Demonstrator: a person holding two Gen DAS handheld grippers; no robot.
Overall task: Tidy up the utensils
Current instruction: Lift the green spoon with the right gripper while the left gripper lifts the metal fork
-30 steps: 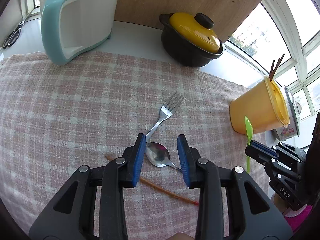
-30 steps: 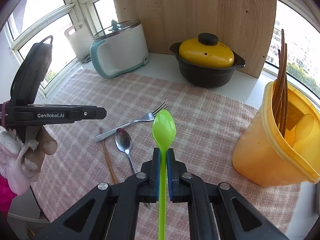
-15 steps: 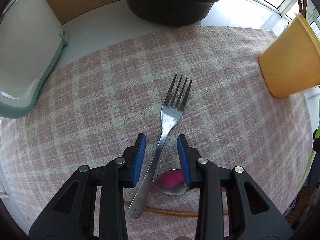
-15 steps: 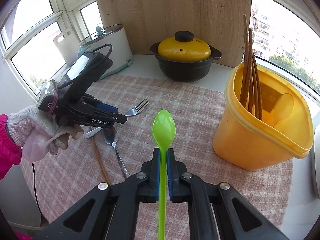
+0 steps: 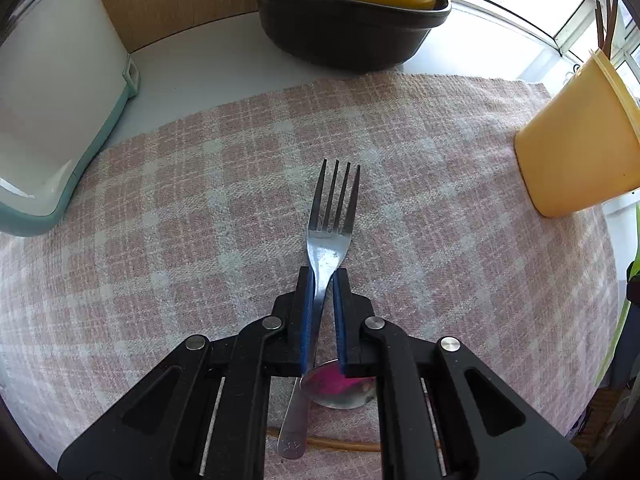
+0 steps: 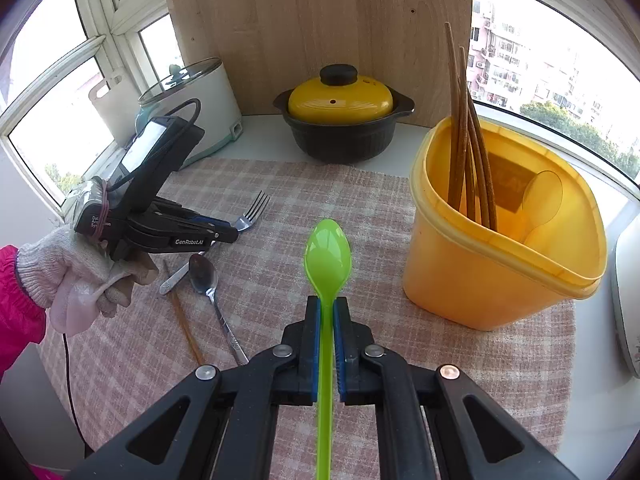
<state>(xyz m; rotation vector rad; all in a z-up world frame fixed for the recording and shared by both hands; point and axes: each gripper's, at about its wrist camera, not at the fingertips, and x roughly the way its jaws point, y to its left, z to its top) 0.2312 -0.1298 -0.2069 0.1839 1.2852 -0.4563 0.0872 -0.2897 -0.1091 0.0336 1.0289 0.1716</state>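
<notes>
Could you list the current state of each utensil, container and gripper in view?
left gripper: jaws closing on the fork.
fork: flat on the cloth, neck between the pads.
right gripper: shut on the green spoon.
green spoon: held, bowl forward.
metal spoon: lying on the cloth.
loose chopstick: lying on the cloth.
yellow bin: upright, open, holding chopsticks.
pot: lid on.

A pink-and-white checked cloth (image 6: 280, 184) covers the bench (image 6: 260, 140) under and ahead of the tool. Beyond the cloth's far edge, straight ahead of the tool, a black casserole pot (image 6: 342, 136) with a yellow lid (image 6: 340, 98) and black knob stands against an upright wooden board (image 6: 312, 20). Ahead and to the left sits a white cooker (image 6: 200, 108) with teal trim and a glass lid. Windows (image 6: 560, 60) wrap both sides, showing buildings and trees outside.
</notes>
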